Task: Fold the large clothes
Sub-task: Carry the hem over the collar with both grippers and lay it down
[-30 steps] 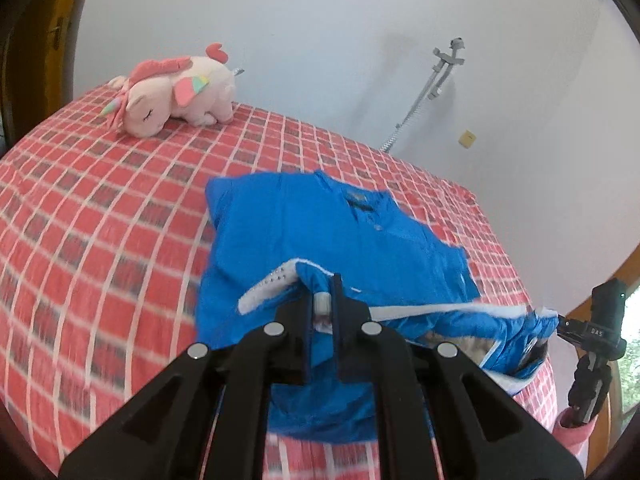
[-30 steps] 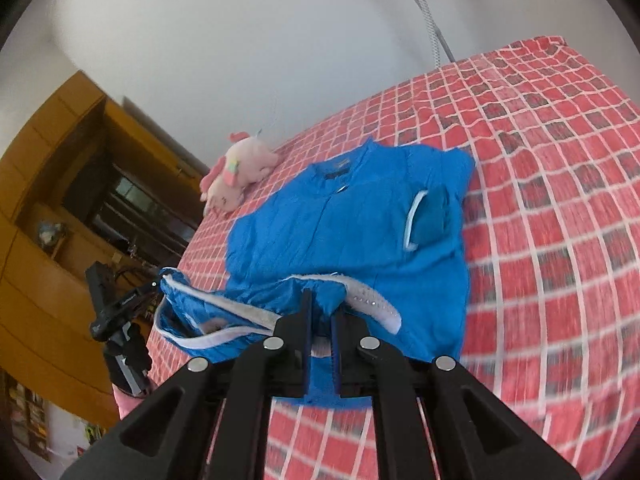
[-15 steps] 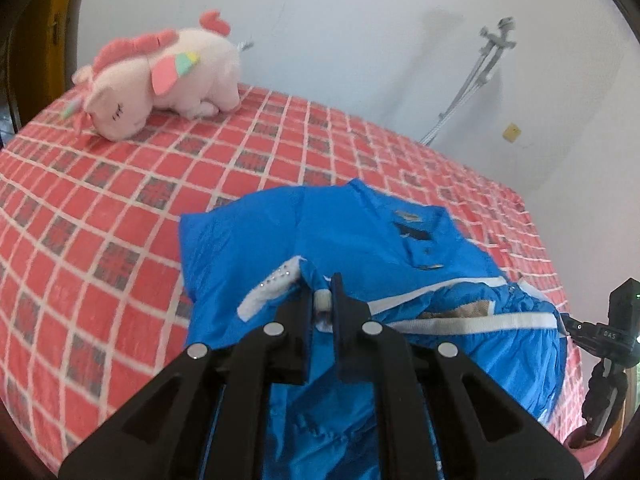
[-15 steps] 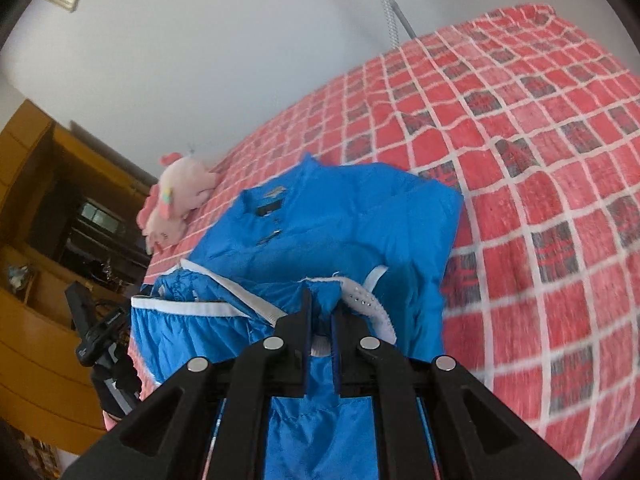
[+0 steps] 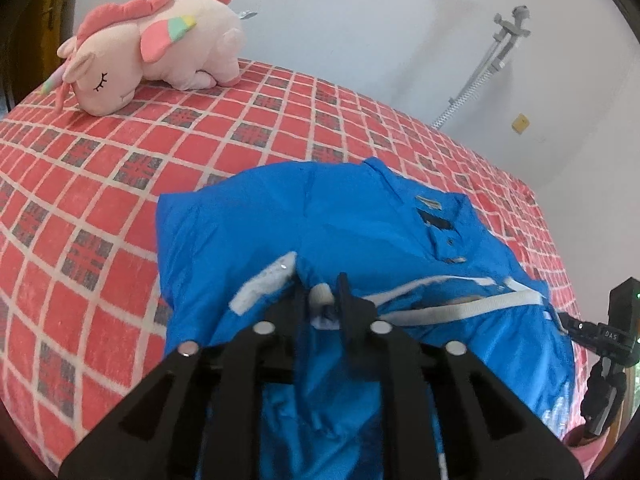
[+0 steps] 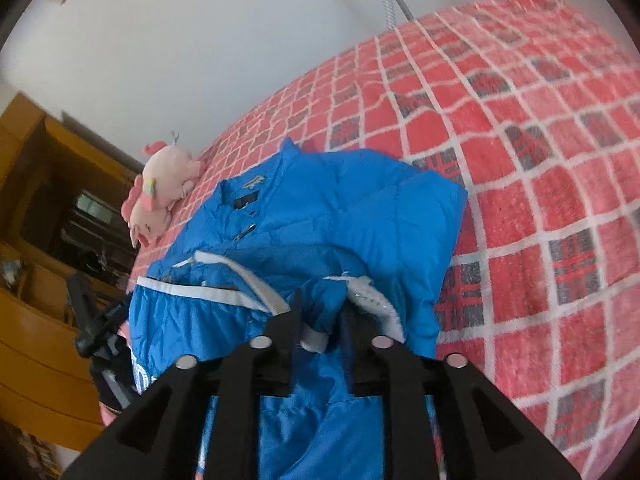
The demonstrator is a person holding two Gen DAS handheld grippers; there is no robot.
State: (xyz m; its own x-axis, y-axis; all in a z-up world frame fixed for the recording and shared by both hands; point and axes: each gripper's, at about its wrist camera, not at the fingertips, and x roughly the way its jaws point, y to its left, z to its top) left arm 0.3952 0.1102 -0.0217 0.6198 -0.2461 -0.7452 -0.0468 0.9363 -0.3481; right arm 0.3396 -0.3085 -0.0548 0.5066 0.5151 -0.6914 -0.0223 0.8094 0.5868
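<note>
While both hand-held grippers (image 5: 323, 294) (image 6: 320, 320) have just been opening — blue garment (image 5: 304, 216) between — only left shows crutch (image 5: 486, 68).

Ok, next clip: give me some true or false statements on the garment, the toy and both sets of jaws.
1. The bright blue jacket with white trim lies on the red checked bedspread. True.
2. The pink plush unicorn rests on top of the jacket. False: it lies apart from it, near the wall.
3. The left gripper has white hem trim between its jaws. True; they have just been opening.
4. The right gripper is clamped shut on nothing. False: its jaws have just been opening, with hem fabric between them.
5. The jacket's collar faces the wall. True.
</note>
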